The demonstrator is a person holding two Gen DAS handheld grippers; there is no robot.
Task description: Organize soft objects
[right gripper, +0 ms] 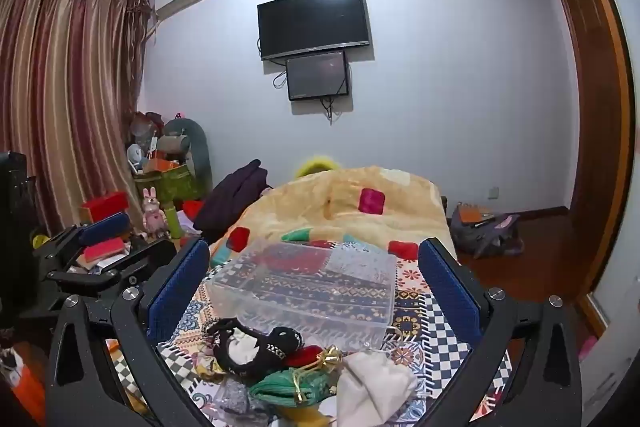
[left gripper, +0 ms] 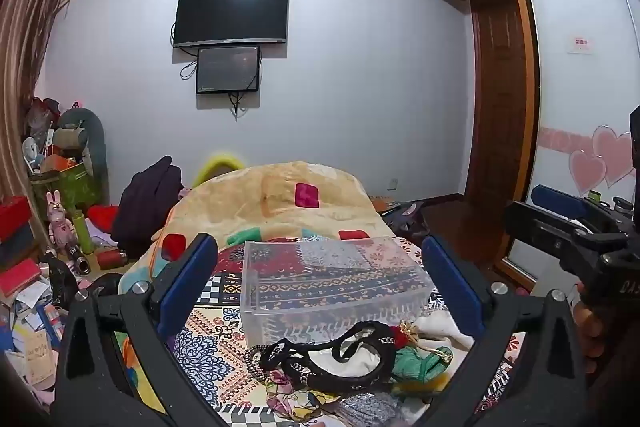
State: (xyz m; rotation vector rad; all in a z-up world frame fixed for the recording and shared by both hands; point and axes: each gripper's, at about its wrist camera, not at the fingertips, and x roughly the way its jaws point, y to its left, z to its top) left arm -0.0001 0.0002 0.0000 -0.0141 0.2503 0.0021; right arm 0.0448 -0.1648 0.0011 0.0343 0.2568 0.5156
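A clear plastic box (left gripper: 332,287) lies on the patterned bedspread (left gripper: 208,347); it also shows in the right wrist view (right gripper: 312,291). In front of it lies a heap of soft things: a black headband (left gripper: 344,355), a green fabric piece (left gripper: 420,363), a white cloth (right gripper: 372,383), a black band (right gripper: 256,347) and a green bundle (right gripper: 296,383). My left gripper (left gripper: 320,279) is open above the heap, holding nothing. My right gripper (right gripper: 316,283) is open above the same heap, holding nothing. The right gripper's body shows at the left view's right edge (left gripper: 576,235).
A folded yellow blanket (left gripper: 280,199) lies at the bed's far end. Boxes, toys and bottles crowd the floor at left (left gripper: 48,247). A bag (right gripper: 484,227) sits on the floor at right, by a wooden wardrobe (left gripper: 516,107). A TV (left gripper: 232,15) hangs on the wall.
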